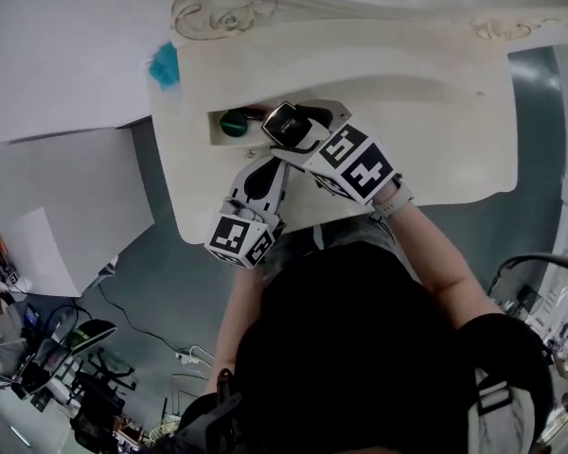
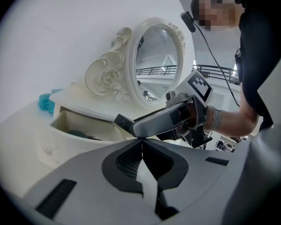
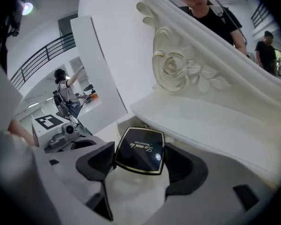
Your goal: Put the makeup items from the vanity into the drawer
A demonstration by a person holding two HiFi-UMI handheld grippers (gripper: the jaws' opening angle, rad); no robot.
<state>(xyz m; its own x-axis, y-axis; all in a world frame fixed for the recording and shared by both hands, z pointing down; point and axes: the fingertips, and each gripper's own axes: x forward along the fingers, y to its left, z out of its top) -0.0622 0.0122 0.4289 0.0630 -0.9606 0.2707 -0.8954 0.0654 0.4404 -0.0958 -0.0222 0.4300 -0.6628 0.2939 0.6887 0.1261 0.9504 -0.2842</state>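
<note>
Right gripper clamps black compact, gold script illegible.

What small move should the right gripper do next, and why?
Probably lower the right gripper slightly: its fingers are shut on the black compact, which hangs over the open drawer, beside the green item already inside. It seems not yet low enough to release.

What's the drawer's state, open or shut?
Open: the drawer shows its inside, a green item lying in it. The right gripper holds a black compact.
</note>
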